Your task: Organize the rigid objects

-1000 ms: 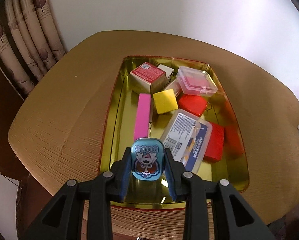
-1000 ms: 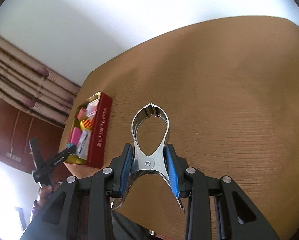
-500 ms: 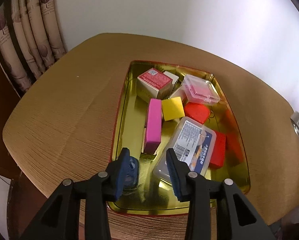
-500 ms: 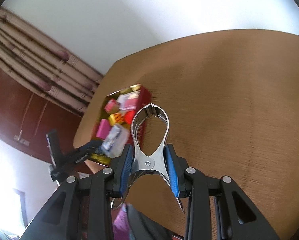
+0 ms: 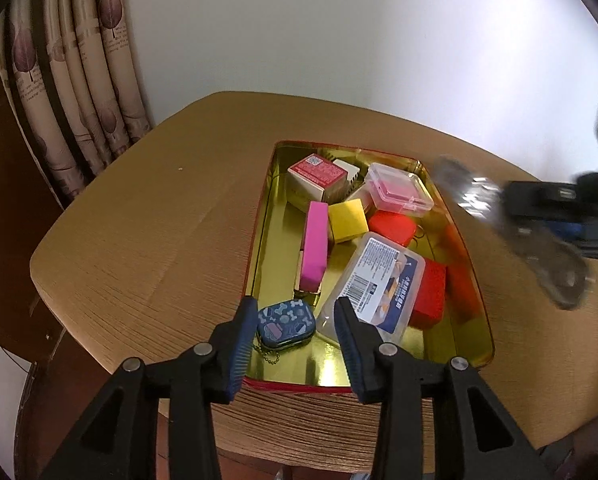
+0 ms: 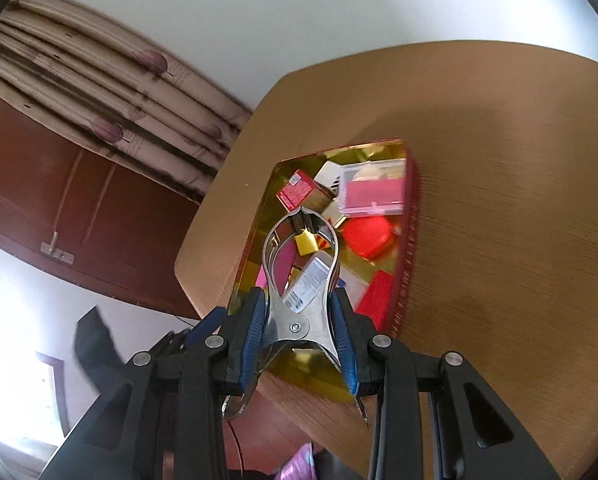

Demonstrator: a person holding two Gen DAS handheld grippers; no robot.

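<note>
A gold tray with red outer walls (image 5: 255, 240) sits on the round wooden table (image 5: 159, 220). A small blue tin (image 5: 286, 324) with a bead chain lies flat in its near left corner. My left gripper (image 5: 295, 308) hovers just above the tin with its jaws opening, and the pads do not touch it. My right gripper (image 6: 297, 300) is shut on a shiny metal spring clamp (image 6: 299, 320), held over the tray's (image 6: 409, 248) near end. In the left wrist view the clamp (image 5: 539, 240) shows as a blur at the right.
The tray also holds a pink block (image 5: 315, 244), a yellow cube (image 5: 348, 222), a labelled clear case (image 5: 375, 284), red boxes (image 5: 391, 226), a clear pink-filled box (image 5: 399, 190) and a red-topped carton (image 5: 317, 176). Curtains (image 5: 79, 100) hang beyond the table's left edge.
The left gripper let go of the blue tin, which now lies in the tray, and drew back a little. The right gripper swung the clamp from bare table to over the tray.
</note>
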